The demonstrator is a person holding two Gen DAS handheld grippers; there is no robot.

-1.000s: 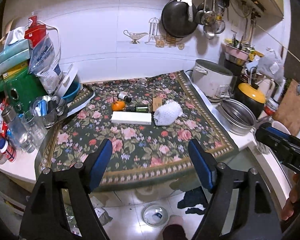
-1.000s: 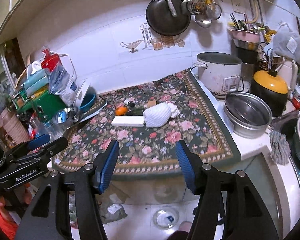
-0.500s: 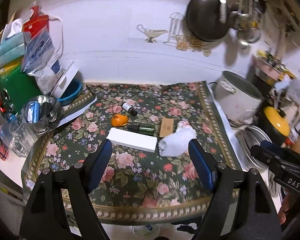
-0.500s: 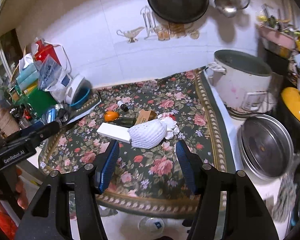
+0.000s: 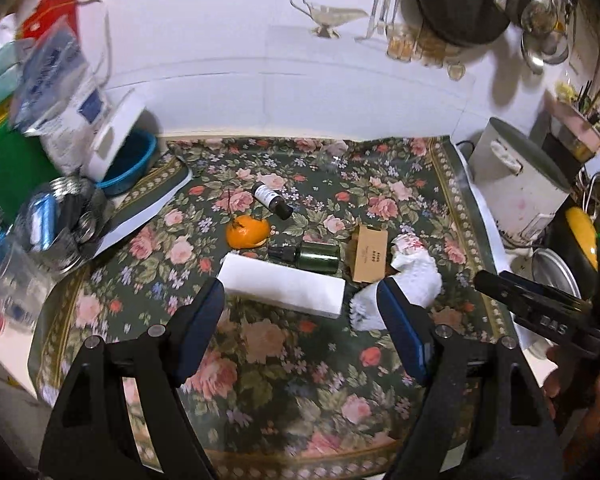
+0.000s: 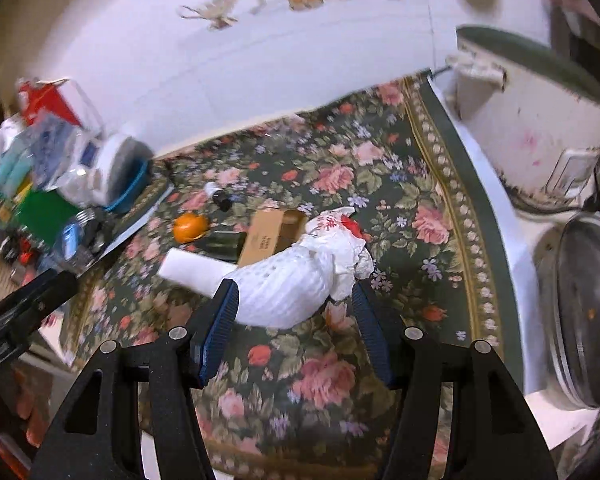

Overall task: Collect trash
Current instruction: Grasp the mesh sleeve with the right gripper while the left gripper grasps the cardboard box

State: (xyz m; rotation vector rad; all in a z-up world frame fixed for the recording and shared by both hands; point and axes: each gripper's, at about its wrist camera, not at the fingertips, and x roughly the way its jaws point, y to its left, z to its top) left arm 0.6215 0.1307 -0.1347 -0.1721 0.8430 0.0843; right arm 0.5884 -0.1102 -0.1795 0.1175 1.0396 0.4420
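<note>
Trash lies on the floral cloth point(image 5: 284, 360): a long white box point(image 5: 284, 290), an orange peel point(image 5: 246, 232), a green bottle point(image 5: 314, 256), a small dark bottle point(image 5: 272, 200), a brown carton point(image 5: 370, 254) and a white foam net with crumpled paper point(image 5: 414, 284). My left gripper point(image 5: 300, 300) hovers open just short of the white box, nothing between its fingers. My right gripper point(image 6: 294, 290) is open just in front of the foam net point(image 6: 288, 292), whose near end shows between the fingertips, untouched. The right gripper also shows at the left view's right edge.
Clutter of bags, a blue bowl point(image 5: 130, 162) and metal tins point(image 5: 58, 224) crowds the left. A white rice cooker point(image 5: 520, 184) and a steel pot point(image 6: 584, 304) stand to the right. Pans and utensils hang on the tiled wall behind.
Both grippers have moved forward and down over the counter, from beyond its front edge to close above the trash. Their openings look unchanged.
</note>
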